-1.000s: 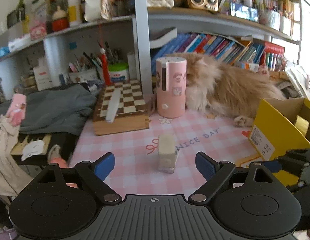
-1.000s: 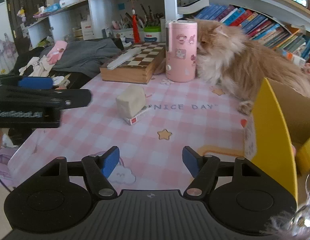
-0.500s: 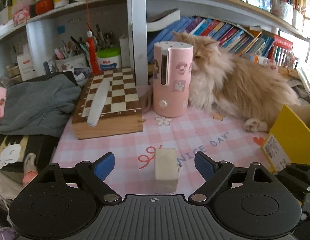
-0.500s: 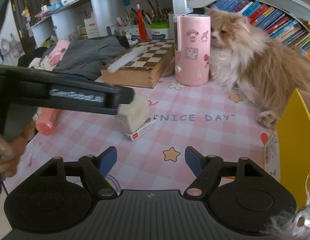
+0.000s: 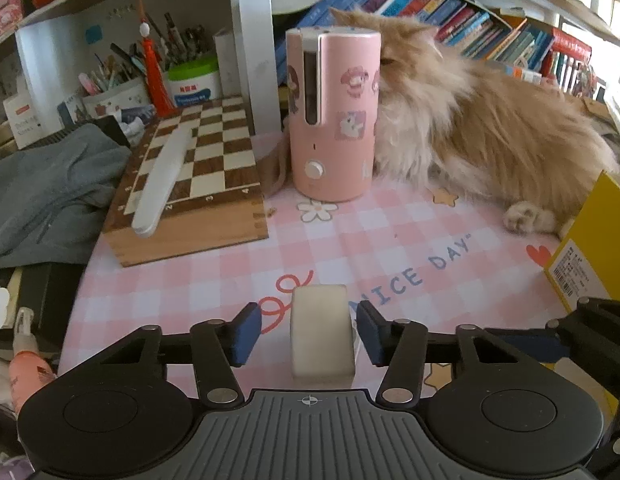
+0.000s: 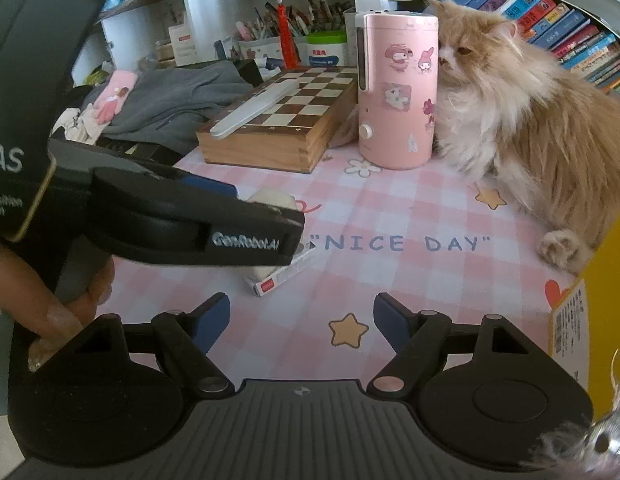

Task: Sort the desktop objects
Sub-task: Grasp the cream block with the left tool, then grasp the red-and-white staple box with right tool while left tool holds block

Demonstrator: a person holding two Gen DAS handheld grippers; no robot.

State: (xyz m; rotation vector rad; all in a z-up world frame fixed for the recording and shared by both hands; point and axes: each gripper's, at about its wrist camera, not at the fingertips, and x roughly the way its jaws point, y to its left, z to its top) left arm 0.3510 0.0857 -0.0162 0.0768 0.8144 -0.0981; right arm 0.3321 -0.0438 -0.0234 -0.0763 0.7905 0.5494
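In the left wrist view, our left gripper [image 5: 308,334] has advanced and narrowed around the cream eraser block [image 5: 322,330] at lower centre; a second ago it stood well ahead of wide-spread fingers. Gaps remain on both sides, so the gripper is released, not yet grasping. We judge the pick is imminent.

In the right wrist view, the eraser block [image 6: 274,201] at centre left sits on a small red-and-white box [image 6: 283,275] on the pink desk [image 6: 410,280]. Our right gripper [image 6: 301,321] hangs released, empty, at lower centre beside the yellow box [image 6: 590,312].
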